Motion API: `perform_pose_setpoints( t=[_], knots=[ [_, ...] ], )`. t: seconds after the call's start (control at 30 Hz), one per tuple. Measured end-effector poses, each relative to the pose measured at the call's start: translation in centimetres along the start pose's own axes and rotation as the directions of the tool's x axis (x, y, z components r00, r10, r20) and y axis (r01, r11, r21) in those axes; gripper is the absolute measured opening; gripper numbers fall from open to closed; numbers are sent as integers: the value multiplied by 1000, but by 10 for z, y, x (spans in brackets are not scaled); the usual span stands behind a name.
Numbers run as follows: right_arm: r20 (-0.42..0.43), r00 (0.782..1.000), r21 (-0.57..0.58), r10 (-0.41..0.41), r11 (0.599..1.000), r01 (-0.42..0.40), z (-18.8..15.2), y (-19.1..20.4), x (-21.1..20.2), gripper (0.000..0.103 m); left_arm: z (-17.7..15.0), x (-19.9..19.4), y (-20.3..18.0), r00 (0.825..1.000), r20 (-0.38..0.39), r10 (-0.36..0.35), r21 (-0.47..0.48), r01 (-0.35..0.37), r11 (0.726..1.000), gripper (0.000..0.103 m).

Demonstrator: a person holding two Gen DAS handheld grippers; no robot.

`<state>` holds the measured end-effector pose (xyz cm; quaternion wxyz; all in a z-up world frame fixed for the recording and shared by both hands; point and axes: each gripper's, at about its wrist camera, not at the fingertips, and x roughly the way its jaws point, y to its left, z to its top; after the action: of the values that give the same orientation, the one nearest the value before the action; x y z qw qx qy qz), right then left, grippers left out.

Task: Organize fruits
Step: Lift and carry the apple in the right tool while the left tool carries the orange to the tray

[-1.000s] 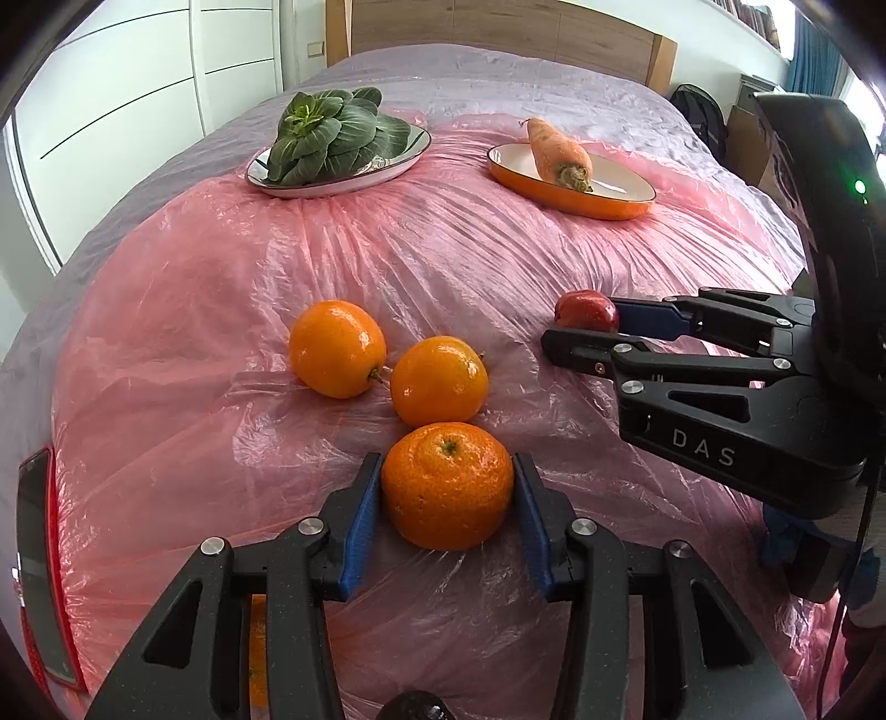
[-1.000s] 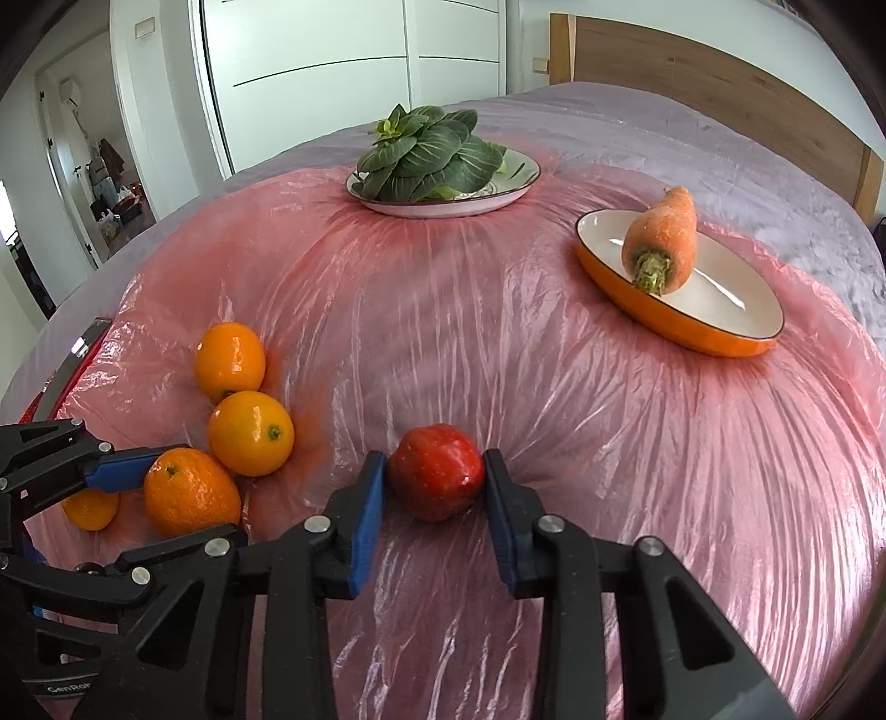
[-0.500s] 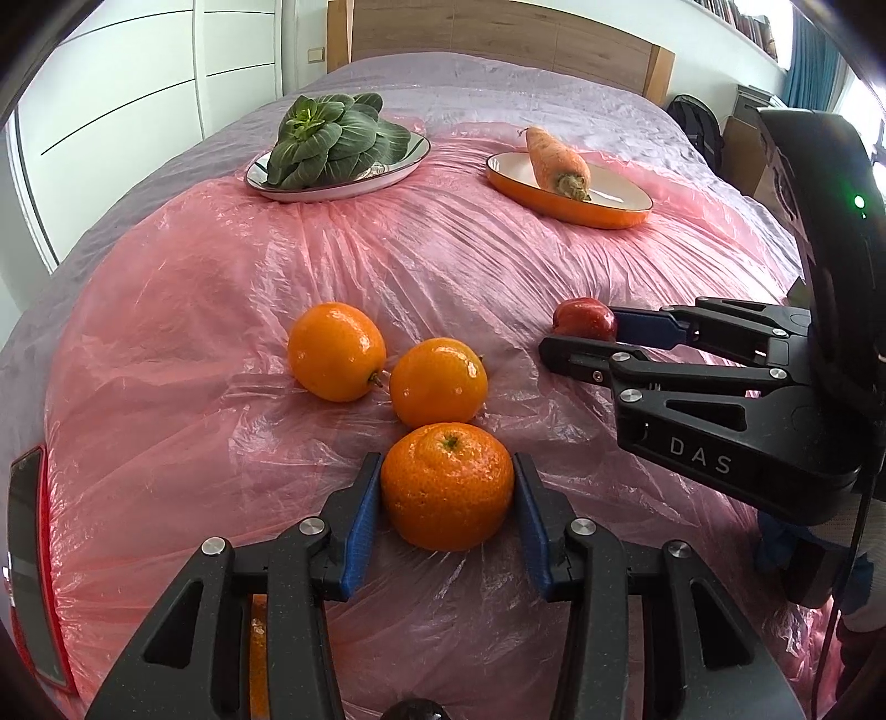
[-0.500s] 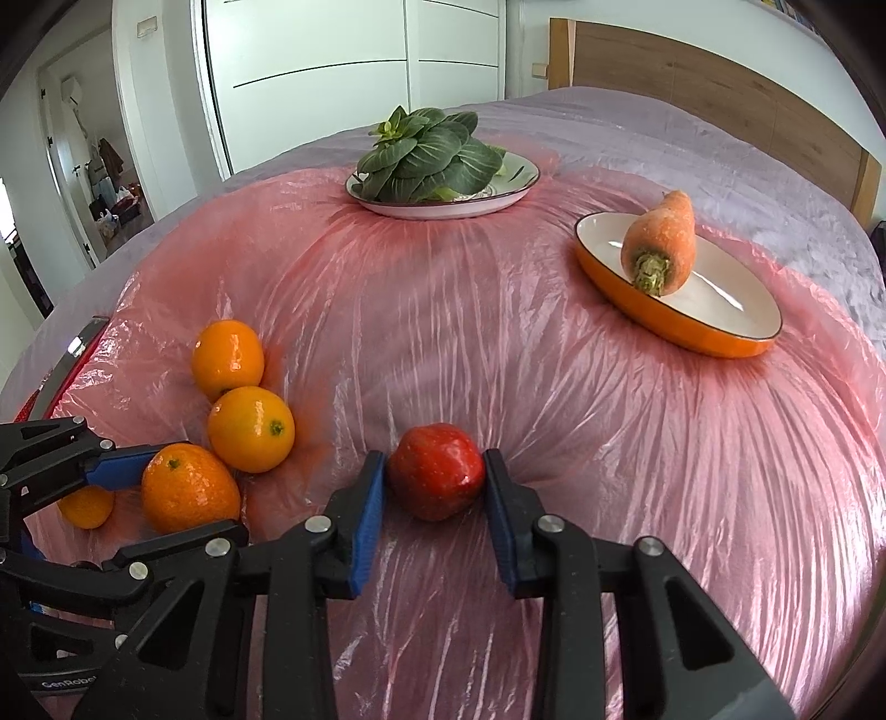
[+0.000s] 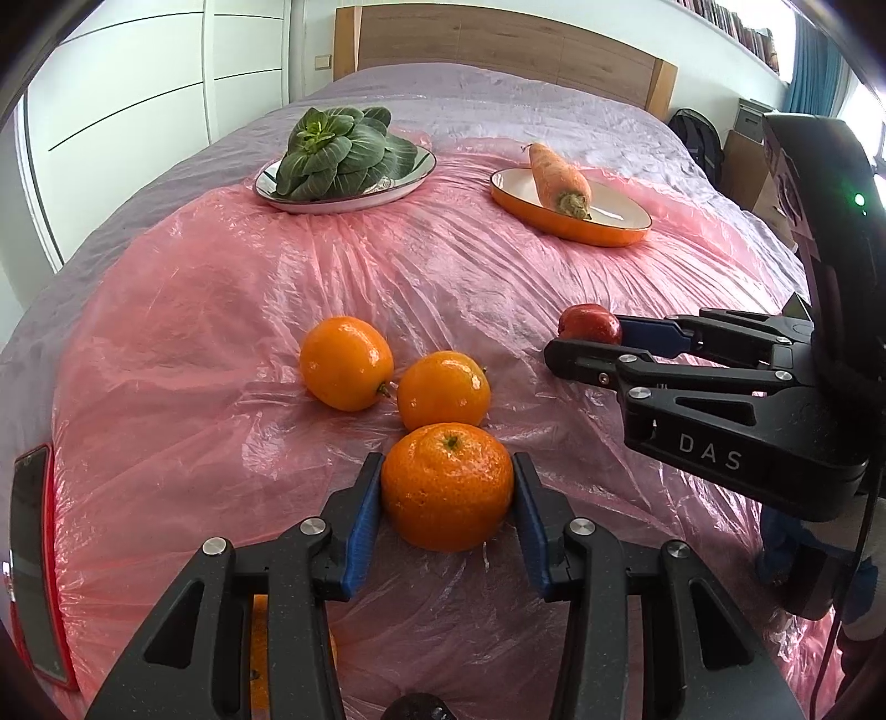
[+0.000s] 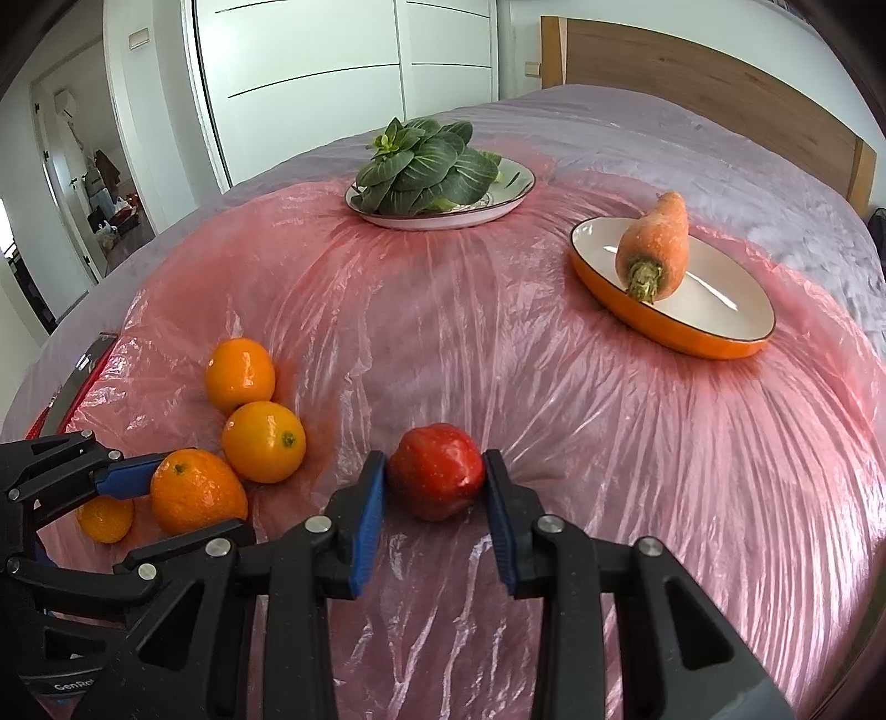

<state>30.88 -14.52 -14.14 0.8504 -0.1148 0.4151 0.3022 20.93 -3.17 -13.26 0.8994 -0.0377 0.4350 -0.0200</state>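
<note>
My left gripper [image 5: 446, 465] is shut on a bumpy orange [image 5: 446, 487], blue pads pressing both its sides, and the orange rests on the pink plastic sheet [image 5: 221, 288]. Two smoother oranges [image 5: 346, 363] [image 5: 443, 390] lie just beyond it, touching each other. A smaller orange [image 6: 105, 518] lies partly hidden under the left gripper. My right gripper [image 6: 434, 462] is shut on a red apple [image 6: 436, 479], also low on the sheet. In the left wrist view the right gripper [image 5: 587, 338] reaches in from the right, with the apple [image 5: 590, 324] at its tips.
At the far side a white plate [image 5: 404, 185] holds a leafy green vegetable [image 5: 343, 152]. To its right an orange dish [image 5: 609, 232] holds a carrot [image 5: 556, 180]. A red-edged flat device [image 5: 33, 559] lies at the sheet's left edge. A wooden headboard [image 5: 498, 50] stands behind the bed.
</note>
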Motion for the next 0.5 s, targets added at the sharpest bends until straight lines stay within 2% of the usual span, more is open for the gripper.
perform_pose_setpoints(
  t=[0.5],
  knots=[
    [28, 1000, 39, -13, 999, 12, 2, -3, -13, 62, 1, -18, -9, 998, 65, 23, 48, -26, 998, 39]
  ],
)
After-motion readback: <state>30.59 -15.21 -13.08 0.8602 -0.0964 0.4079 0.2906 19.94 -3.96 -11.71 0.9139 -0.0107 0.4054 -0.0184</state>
